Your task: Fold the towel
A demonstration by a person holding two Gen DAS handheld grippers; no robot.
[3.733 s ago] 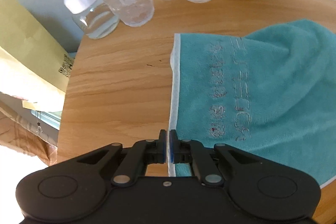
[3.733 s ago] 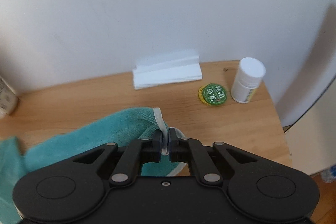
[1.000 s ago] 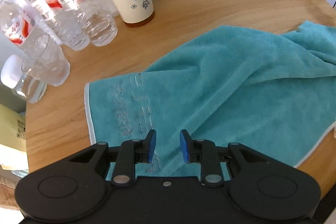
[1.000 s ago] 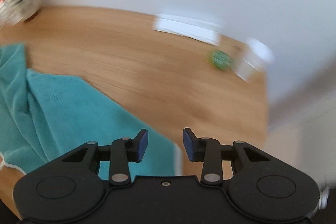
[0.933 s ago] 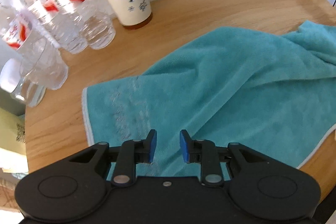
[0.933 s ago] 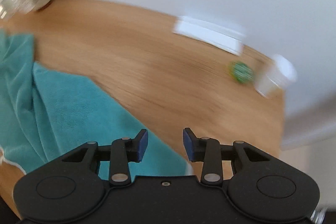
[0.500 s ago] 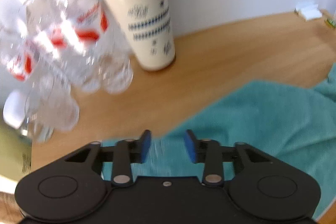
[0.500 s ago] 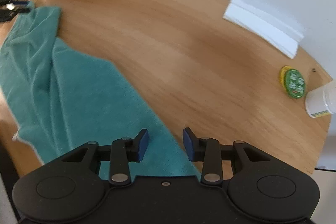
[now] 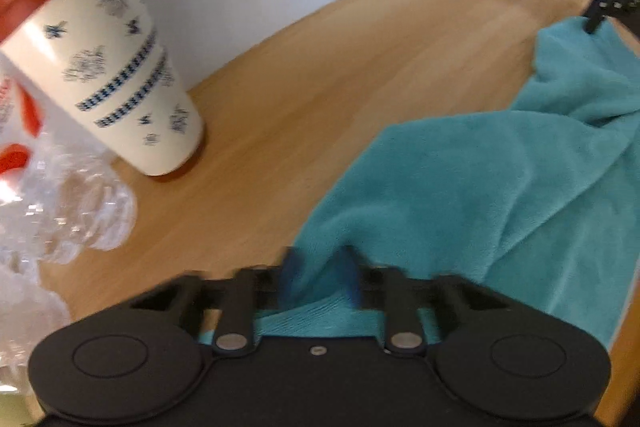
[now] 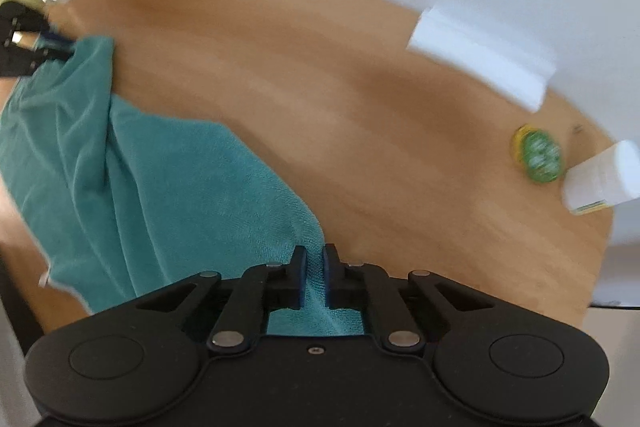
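Currently I am holding the towel [image 10: 168, 187], lying rumpled on the bench [image 10: 340, 99]: right claw [image 10: 315, 259] pinching its corner, left claw [image 9: 320, 267] gaping around another (blurred). Folding is hardly begun.

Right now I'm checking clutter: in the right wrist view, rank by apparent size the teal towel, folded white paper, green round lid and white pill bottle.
1. Teal towel, by far.
2. Folded white paper.
3. White pill bottle.
4. Green round lid.
Bottle and lid look close, and the frame edge crops the bottle.
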